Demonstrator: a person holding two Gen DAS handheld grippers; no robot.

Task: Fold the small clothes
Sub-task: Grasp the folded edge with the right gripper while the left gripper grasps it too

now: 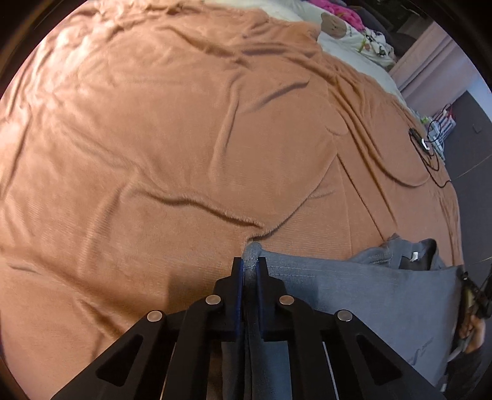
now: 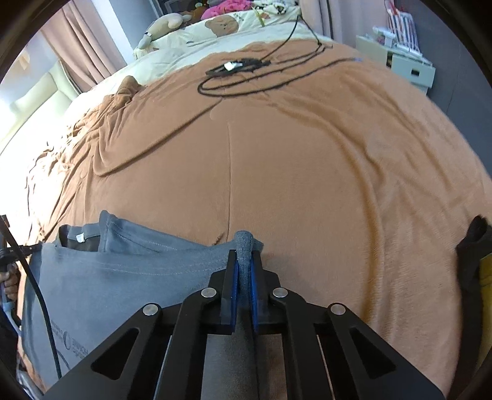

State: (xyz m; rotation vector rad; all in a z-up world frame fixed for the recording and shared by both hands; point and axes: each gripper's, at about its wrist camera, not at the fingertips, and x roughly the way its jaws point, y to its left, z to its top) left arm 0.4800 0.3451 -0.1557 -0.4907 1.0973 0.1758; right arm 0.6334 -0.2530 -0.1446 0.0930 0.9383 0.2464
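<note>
Both tongs clamped on the grey T-shirt, corners pinched.

The left gripper (image 1: 249, 267) has its blue pads (image 1: 238, 295) squeezed tight on a bunched corner of the grey T-shirt (image 1: 369, 295), and the right gripper (image 2: 244, 264) bites the other corner the same way, cloth poking up between its fingers. The shirt lies at the near edge of the bed, spread flat on the orange-brown blanket (image 2: 307, 160), collar and white label (image 2: 80, 237) showing at its left end in the right wrist view. Far across the blanket a black cable (image 2: 246, 80) loops around. A dark garment (image 2: 473, 255) sits at the right edge, well apart from the shirt. Plush toys (image 2: 163, 24) and pillows lie at the far end.
</note>
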